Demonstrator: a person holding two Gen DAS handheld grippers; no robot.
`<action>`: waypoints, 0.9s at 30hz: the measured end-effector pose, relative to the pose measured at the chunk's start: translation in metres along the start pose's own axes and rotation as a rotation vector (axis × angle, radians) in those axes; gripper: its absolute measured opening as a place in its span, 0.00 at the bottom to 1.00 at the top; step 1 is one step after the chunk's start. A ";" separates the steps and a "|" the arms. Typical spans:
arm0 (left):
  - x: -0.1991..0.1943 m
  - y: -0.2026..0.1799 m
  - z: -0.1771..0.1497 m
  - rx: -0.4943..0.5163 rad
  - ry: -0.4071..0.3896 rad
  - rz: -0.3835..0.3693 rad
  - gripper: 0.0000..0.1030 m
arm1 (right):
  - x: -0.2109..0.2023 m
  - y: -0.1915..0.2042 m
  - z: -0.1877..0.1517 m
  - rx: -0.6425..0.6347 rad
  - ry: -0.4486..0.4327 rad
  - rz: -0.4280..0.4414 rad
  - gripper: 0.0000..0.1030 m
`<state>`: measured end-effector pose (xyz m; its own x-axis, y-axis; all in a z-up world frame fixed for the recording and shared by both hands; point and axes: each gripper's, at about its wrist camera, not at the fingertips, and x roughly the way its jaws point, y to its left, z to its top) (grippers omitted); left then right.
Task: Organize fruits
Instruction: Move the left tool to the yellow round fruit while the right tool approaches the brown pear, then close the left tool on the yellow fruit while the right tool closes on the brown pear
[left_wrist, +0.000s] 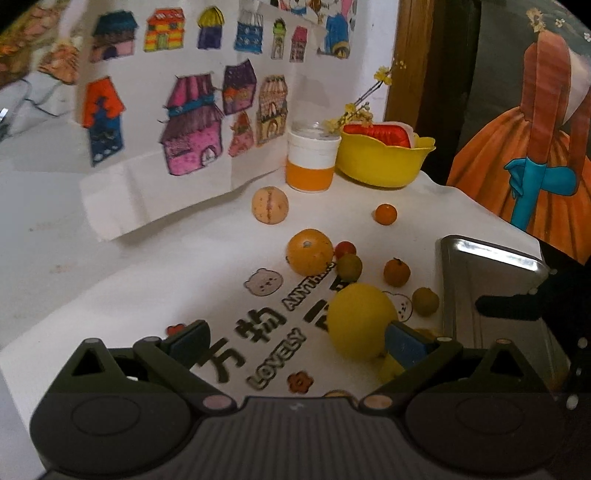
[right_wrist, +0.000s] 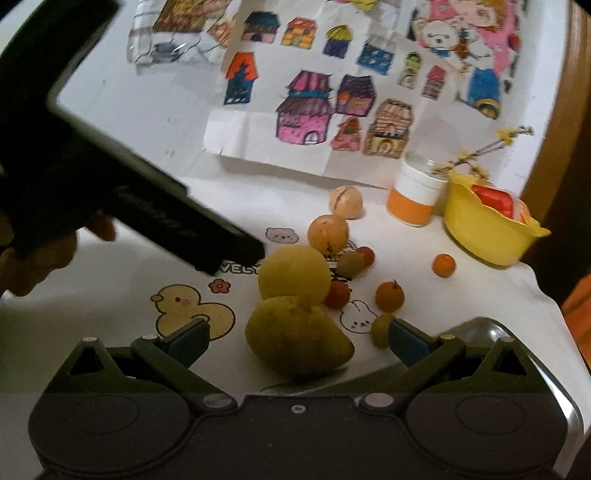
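Blue-padded and spread wide, the right claw brackets a lumpy yellow-green fruit lying on the desk; neither pad touches it yet. Just behind that fruit, touching it, sits a round yellow fruit, and small red, orange and greenish fruits crowd its far right side. The metal tray, the likely destination, lies at the lumpy fruit's right, partly under the claw body.

The left claw is also spread and holds nothing; its right pad sits beside the round yellow fruit, with the tray further right of it.

Risk seems to lie in the crowding. Closing the right claw could nudge the round yellow fruit and send it rolling into the small ones, perhaps toward the desk edge. The lumpy fruit's uneven skin may also let it twist out of the pads. With both claws working near the same cluster, they could collide.
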<state>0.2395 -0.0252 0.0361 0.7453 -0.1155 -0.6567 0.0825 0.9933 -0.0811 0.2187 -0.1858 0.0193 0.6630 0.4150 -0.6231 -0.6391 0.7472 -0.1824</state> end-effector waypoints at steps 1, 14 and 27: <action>0.004 -0.001 0.001 0.000 0.007 -0.005 1.00 | 0.003 -0.001 0.001 -0.009 0.001 0.010 0.99; 0.051 -0.011 0.015 -0.012 0.108 -0.079 0.99 | 0.030 -0.013 0.002 -0.033 0.043 0.071 0.92; 0.066 -0.007 0.014 -0.080 0.142 -0.176 0.79 | 0.037 -0.013 0.004 -0.039 0.025 0.123 0.67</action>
<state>0.2973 -0.0394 0.0042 0.6232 -0.2917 -0.7256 0.1457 0.9549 -0.2588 0.2532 -0.1784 0.0015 0.5694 0.4888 -0.6610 -0.7300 0.6704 -0.1331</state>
